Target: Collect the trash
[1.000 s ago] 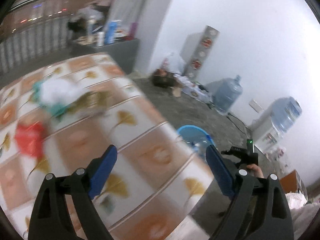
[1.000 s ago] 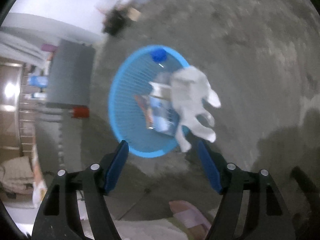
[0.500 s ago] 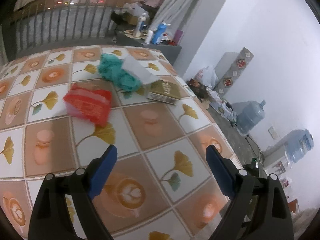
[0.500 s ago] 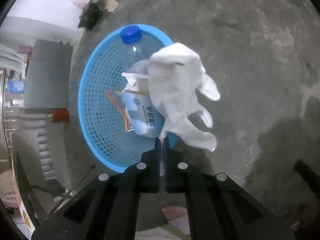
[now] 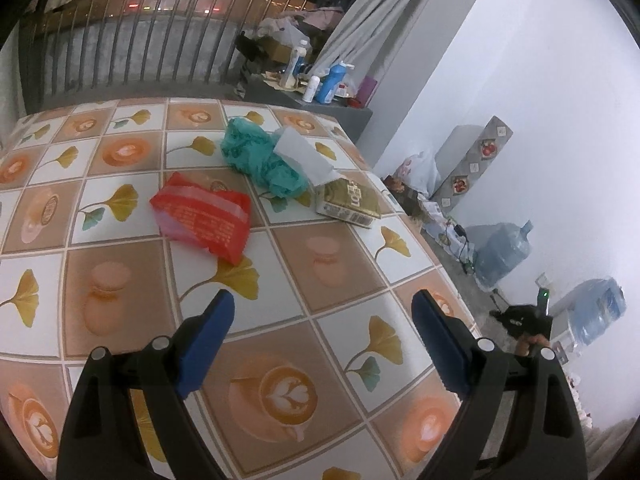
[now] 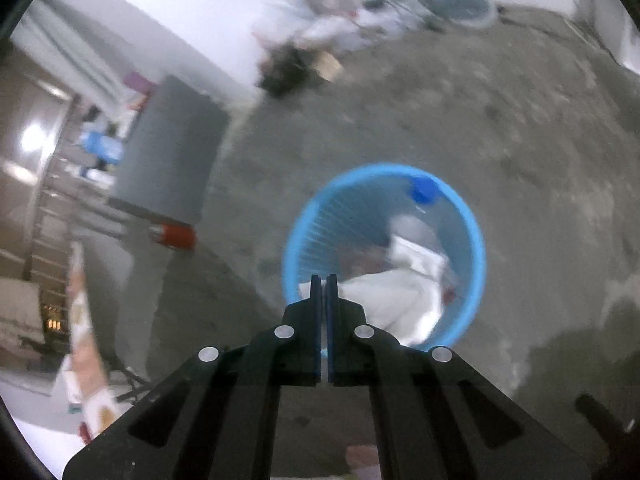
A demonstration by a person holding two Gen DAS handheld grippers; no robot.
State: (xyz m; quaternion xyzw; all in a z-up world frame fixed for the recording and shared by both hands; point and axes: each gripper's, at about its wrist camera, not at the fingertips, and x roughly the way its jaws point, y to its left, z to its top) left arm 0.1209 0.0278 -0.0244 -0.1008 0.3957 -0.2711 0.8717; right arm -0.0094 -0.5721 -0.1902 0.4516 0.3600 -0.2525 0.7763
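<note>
Your left gripper (image 5: 322,322), fingers apart, sees the red packet (image 5: 202,216); your right gripper (image 6: 324,280), fingers together and empty, sees the blue basket (image 6: 474,236).

A patterned tiled cloth is covering the surface (image 5: 120,272), showing ginkgo leaves and coffee cups. Behind it, a metal railing (image 5: 132,48) is running across the view. A grey cabinet (image 5: 320,110) is carrying bottles (image 5: 332,82). Two large water jugs (image 5: 502,254) are standing on the concrete floor (image 6: 480,100) by the white wall (image 5: 540,80), near a tall patterned box (image 5: 476,160).
</note>
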